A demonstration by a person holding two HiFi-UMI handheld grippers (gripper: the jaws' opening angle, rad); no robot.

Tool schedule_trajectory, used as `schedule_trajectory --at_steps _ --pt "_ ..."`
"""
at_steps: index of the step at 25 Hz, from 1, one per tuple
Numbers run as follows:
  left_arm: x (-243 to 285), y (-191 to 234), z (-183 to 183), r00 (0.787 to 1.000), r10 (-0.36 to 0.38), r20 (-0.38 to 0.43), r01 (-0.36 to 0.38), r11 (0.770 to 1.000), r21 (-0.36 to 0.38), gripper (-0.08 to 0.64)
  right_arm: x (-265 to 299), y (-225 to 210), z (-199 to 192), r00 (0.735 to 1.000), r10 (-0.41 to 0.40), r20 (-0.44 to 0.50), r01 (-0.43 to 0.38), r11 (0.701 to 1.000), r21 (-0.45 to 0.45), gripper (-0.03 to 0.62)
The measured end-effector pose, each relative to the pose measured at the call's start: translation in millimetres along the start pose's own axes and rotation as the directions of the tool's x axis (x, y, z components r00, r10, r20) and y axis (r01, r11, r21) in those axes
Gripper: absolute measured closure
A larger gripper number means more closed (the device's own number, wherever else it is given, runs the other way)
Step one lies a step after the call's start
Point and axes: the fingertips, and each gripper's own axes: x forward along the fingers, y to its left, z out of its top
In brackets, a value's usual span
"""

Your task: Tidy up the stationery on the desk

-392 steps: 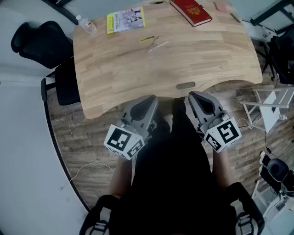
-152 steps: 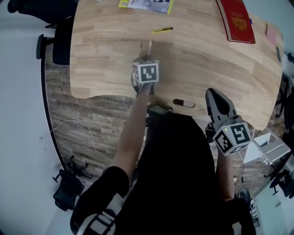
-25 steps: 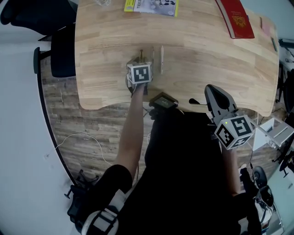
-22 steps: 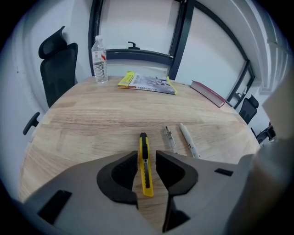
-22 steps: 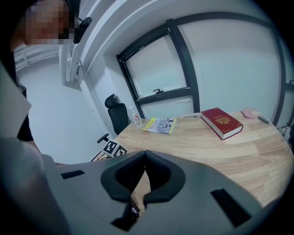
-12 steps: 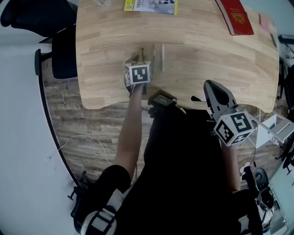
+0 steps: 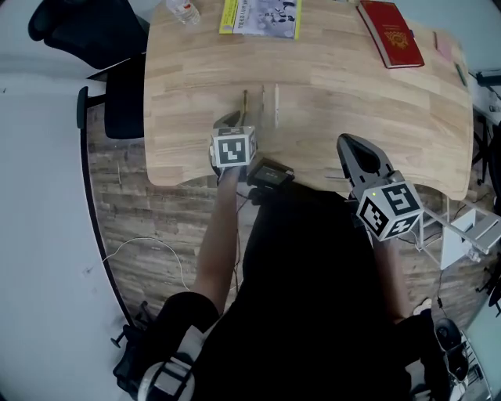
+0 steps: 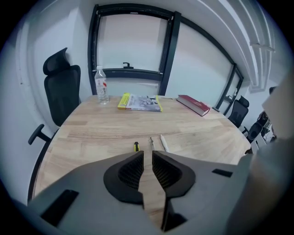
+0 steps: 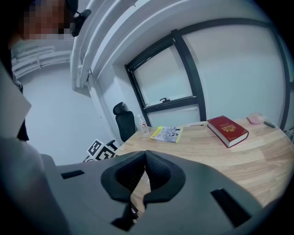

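Three pens lie side by side near the middle of the wooden desk [image 7: 391, 117]: a yellow-and-black pen [image 8: 136, 146] [image 7: 245, 99], a thin metal pen [image 8: 151, 143] [image 7: 263, 102] and a white pen [image 8: 164, 142] [image 7: 276, 106]. My left gripper [image 7: 229, 119] [image 8: 147, 153] hovers above the desk just short of them. Its jaws have just been closing to a narrow gap, with nothing between them. My right gripper [image 7: 350, 141] [image 9: 145, 153] hangs at the desk's near edge, shut and empty.
A yellow booklet [image 7: 260, 17], a water bottle [image 7: 182, 10] and a red book [image 7: 391, 34] lie along the far side. A pink item [image 7: 442, 47] and another pen [image 7: 460, 74] sit at the far right. A black chair [image 7: 94, 31] stands left of the desk.
My left gripper has lifted and drawn back from the pens towards the desk's near edge. The three pens stay lined up. The right gripper has hardly moved.
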Motion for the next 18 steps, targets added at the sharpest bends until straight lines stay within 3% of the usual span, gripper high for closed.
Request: schedule_trajectory --at_steps 6,12,18 --pt "-46 -27 -14 1.000 0.012 0.012 -0.013 1.000 0.024 0.504 -32 -6 -5 0.999 0.016 0.031 -0.016 1.000 0.008 0.572" --pt "-87 -63 -45 1.000 0.000 0.006 0.000 0.998 0.058 0.517 -76 -22 -43 1.000 -0.011 -0.002 0.011 1.000 0.026 0.572" --pt "-151 -108 -35 0.986 -0.070 0.149 0.072 0.997 -0.013 0.517 -109 -35 -57 1.000 -0.012 0.024 0.012 1.000 0.014 0.572"
